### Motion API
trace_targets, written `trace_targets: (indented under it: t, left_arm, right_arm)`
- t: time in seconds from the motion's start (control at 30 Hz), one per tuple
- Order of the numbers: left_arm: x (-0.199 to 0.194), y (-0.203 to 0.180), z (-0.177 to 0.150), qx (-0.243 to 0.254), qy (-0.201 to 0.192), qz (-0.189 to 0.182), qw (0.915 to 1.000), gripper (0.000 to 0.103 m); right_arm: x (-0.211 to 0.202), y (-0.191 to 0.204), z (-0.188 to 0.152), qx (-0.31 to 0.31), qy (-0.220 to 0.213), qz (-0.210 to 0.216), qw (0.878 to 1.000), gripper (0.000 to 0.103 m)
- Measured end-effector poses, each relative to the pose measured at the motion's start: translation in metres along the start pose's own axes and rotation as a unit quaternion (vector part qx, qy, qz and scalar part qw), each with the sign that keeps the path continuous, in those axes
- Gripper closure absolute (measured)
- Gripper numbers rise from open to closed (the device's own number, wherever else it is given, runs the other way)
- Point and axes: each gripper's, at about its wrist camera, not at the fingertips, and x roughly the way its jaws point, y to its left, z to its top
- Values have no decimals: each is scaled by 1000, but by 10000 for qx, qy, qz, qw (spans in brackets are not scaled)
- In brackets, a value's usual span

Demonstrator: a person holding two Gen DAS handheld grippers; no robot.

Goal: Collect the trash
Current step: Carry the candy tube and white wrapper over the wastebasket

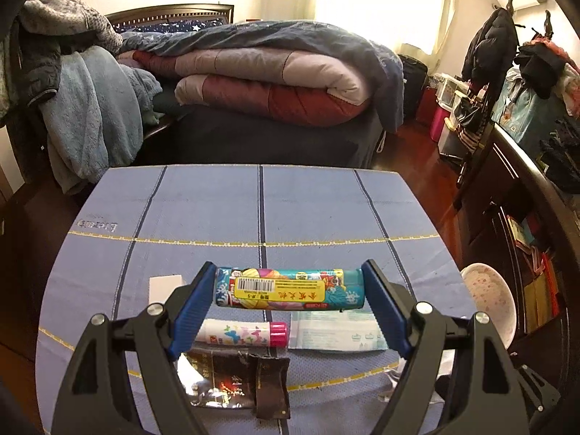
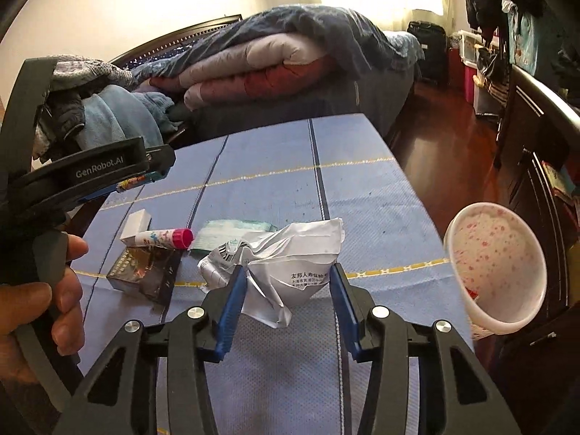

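My left gripper [image 1: 289, 288] is shut on a colourful printed box with a yellow label [image 1: 288, 289], held crosswise above the blue tablecloth [image 1: 308, 203]. Under it lie a white tube with a pink cap [image 1: 241, 333], a pale green packet [image 1: 335, 331] and a dark foil wrapper [image 1: 235, 380]. My right gripper [image 2: 286, 272] is shut on a crumpled white paper [image 2: 286, 264] lying on the cloth. The left gripper shows at the left of the right wrist view [image 2: 108, 174], held by a hand.
A white bin with pink spots [image 2: 496, 264] stands open at the table's right edge, also in the left wrist view [image 1: 489, 301]. A small white box [image 2: 136, 226] lies by the tube. A bed with folded quilts [image 1: 268, 76] is behind the table; dark cabinets [image 1: 525, 199] are to the right.
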Motion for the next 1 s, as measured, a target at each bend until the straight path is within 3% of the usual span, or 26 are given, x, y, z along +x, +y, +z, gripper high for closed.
trace_targets:
  t: [0.47, 0.7, 1.0]
  left_arm:
    - [-57, -13, 12, 99, -534, -200, 9983, 23]
    - [-77, -55, 18, 426, -762, -589, 9944, 23]
    - [-73, -130, 16, 906, -739, -1183, 9861, 23]
  right_arm:
    - [-43, -6, 1, -75, -414, -226, 9989, 56]
    - [-64, -30, 1, 102, -620, -450, 9970, 55]
    - [-86, -86, -2, 544, -804, -943, 9908, 55]
